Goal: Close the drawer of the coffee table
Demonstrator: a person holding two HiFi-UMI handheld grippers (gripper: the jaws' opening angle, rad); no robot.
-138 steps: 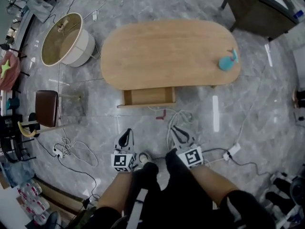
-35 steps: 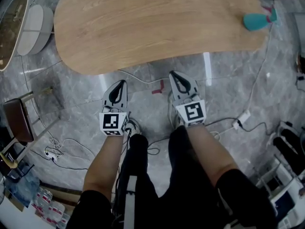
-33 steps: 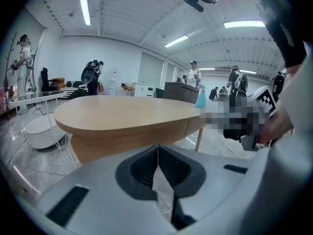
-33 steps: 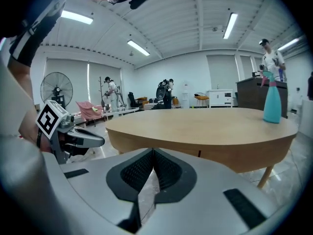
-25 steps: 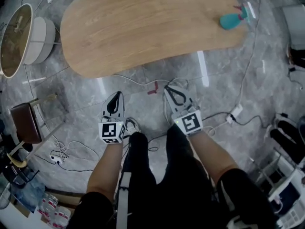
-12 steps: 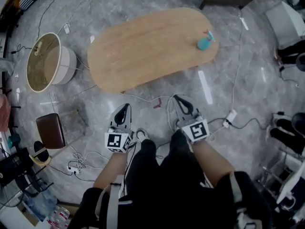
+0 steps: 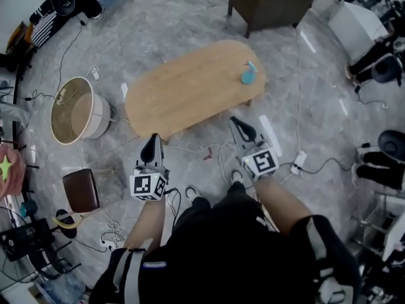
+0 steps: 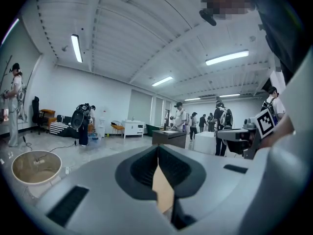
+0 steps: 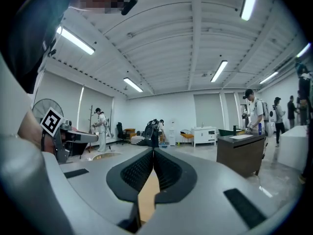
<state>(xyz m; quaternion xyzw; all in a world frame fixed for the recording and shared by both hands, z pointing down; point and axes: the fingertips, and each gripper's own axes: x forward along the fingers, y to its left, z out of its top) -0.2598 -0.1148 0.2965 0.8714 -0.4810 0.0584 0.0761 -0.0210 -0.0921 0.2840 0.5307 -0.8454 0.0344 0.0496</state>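
The oval wooden coffee table [image 7: 190, 90] stands on the grey floor ahead of me, and no drawer sticks out from its near edge. My left gripper [image 7: 152, 139] is held in the air short of the table's left end, jaws shut and empty. On the right, my right gripper [image 7: 235, 121] is also raised, shut on nothing. In the left gripper view the left gripper [image 8: 157, 148] points nearly level across the room, with a sliver of table wood [image 8: 163, 192] below the closed jaws. The right gripper [image 9: 153, 153] looks the same, with table wood [image 9: 146, 199] beneath it.
A teal object [image 7: 248, 75] lies on the table's right end. A round beige drum [image 7: 79, 109] and a brown stool [image 7: 81, 190] stand at the left. A dark desk [image 7: 269, 2] is beyond the table. Cables [image 7: 202, 151] and a power strip [image 7: 297, 163] lie on the floor.
The drawer that stood open several seconds ago no longer shows. Over the last second both shut grippers rose, and the table looks smaller and farther below.
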